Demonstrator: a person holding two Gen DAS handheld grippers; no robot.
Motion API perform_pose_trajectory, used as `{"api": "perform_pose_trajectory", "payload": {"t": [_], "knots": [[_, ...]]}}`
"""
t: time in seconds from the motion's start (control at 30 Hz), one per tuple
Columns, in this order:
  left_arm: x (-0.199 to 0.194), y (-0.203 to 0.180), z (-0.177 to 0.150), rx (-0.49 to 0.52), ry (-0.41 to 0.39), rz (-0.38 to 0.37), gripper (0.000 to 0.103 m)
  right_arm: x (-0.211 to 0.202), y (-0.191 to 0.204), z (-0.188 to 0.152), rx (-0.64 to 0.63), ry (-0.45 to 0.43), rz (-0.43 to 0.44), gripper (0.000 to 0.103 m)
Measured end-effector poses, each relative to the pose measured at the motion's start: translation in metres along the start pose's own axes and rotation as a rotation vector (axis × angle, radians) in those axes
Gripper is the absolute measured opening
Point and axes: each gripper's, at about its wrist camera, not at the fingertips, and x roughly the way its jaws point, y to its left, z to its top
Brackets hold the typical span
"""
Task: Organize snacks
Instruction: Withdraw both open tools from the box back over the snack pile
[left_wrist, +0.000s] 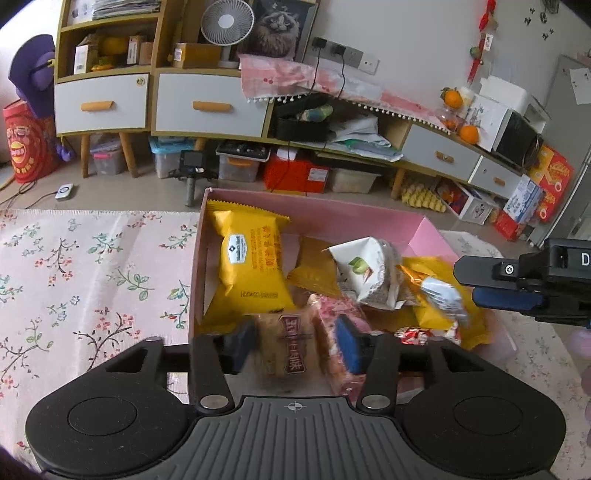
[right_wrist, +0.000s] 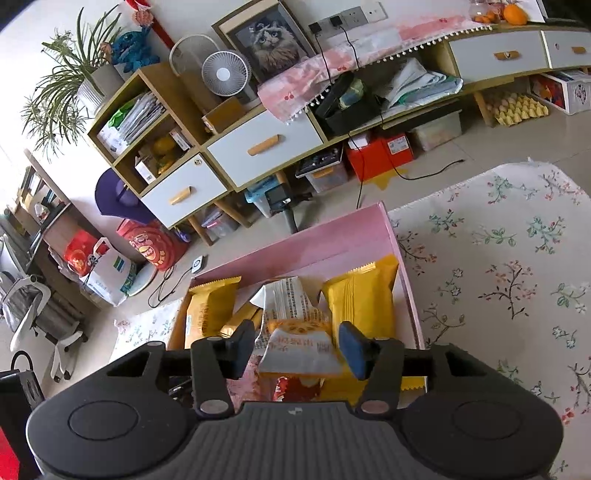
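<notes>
A pink box (left_wrist: 314, 218) sits on the flower-print worktop (left_wrist: 92, 277), piled with snacks. The left gripper (left_wrist: 295, 345) hangs over its near end, its fingers (left_wrist: 347, 343) parted on either side of a pale, clear-wrapped pastry (left_wrist: 286, 343), with gaps showing between the pads and the wrapper. The right gripper (right_wrist: 295, 349) hovers over the box too, its fingers (right_wrist: 352, 349) apart around an orange-and-white packet (right_wrist: 297, 350) and not pressing it. Yellow packets (left_wrist: 251, 266) lie further in.
</notes>
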Motion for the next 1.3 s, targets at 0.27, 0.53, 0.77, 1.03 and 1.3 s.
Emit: {"api": "perform_pose_trajectory", "payload": {"t": [0.27, 0.53, 0.77, 1.03, 1.3], "knots": [[-0.026, -0.02, -0.001, 0.064, 0.055, 0.034, 0.088, -0.024, 0.011, -0.004, -0.049, 0.006, -0.016, 0.067], [-0.062, -0.022, -0.009, 0.061, 0.106, 0.087, 0.094, -0.048, 0.031, -0.011, -0.094, 0.037, -0.077, 0.084], [-0.088, -0.021, -0.028, 0.021, 0.153, 0.09, 0.095, -0.066, 0.037, -0.031, -0.09, 0.069, -0.092, 0.086], [-0.095, -0.023, -0.061, -0.013, 0.18, -0.001, 0.094, -0.066, 0.027, -0.06, -0.101, 0.097, -0.1, 0.087], [-0.086, -0.023, -0.076, -0.047, 0.224, -0.079, 0.092, -0.064, 0.022, -0.079, -0.165, 0.099, -0.146, 0.087]]}}
